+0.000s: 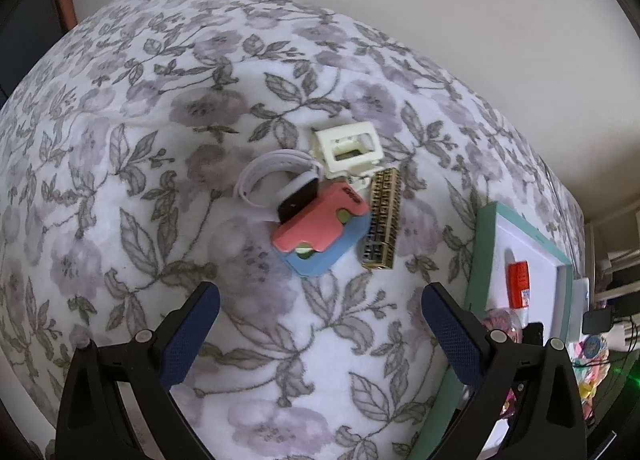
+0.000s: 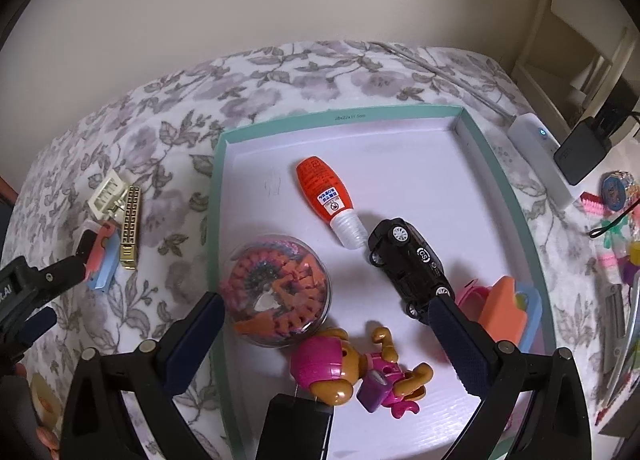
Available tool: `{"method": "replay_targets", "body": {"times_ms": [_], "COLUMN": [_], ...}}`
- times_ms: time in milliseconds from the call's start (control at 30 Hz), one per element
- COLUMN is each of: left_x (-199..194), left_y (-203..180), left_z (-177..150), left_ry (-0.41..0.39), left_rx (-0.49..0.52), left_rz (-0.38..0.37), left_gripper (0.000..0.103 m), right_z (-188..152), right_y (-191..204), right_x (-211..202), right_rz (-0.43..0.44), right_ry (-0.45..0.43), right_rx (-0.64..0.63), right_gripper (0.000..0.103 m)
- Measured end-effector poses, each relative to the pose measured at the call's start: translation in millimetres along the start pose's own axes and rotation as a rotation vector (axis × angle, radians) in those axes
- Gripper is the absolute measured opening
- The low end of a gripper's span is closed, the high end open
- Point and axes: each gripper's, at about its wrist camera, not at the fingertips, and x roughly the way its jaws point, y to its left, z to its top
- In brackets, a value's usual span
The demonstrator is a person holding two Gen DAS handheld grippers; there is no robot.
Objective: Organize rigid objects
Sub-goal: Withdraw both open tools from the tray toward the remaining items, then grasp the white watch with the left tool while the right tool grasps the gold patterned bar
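Note:
A small pile lies on the floral blanket (image 1: 120, 220): a white plastic frame (image 1: 346, 148), a white-strapped watch (image 1: 280, 176), a pink card holder (image 1: 320, 220) on a blue piece (image 1: 324, 258), and a gold patterned bar (image 1: 382, 220). My left gripper (image 1: 320, 340) hovers open just short of the pile, holding nothing. My right gripper (image 2: 328, 340) is open above the teal-rimmed white tray (image 2: 340, 116). The tray holds an orange bottle (image 2: 324, 188), a black toy car (image 2: 408, 260), a clear round tub of coloured pieces (image 2: 276, 292) and a pink-and-brown toy dog (image 2: 348, 372).
A black plug (image 2: 296, 428) and an orange-and-blue block (image 2: 504, 312) also sit in the tray. A white power strip (image 2: 544, 156) with a black adapter (image 2: 580, 156) and several small toys (image 2: 616, 220) lie right of the tray. A wall stands behind the bed.

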Motion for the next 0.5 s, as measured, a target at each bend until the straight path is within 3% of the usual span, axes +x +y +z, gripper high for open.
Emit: {"method": "replay_targets", "body": {"times_ms": [333,500], "left_x": [9,16], "left_y": [46,57], "left_z": [21,28], "left_ry": [0.02,0.036], "left_rx": [-0.123,-0.137], "left_rz": [-0.037,-0.028], "left_gripper": [0.101,0.101], "right_z": [9,12], "right_y": [30,56], "right_x": [-12,-15], "right_rz": [0.078,0.15], "right_ry": [-0.049,-0.068], "right_rx": [-0.05,-0.086], "right_gripper": [0.103,0.103]}}
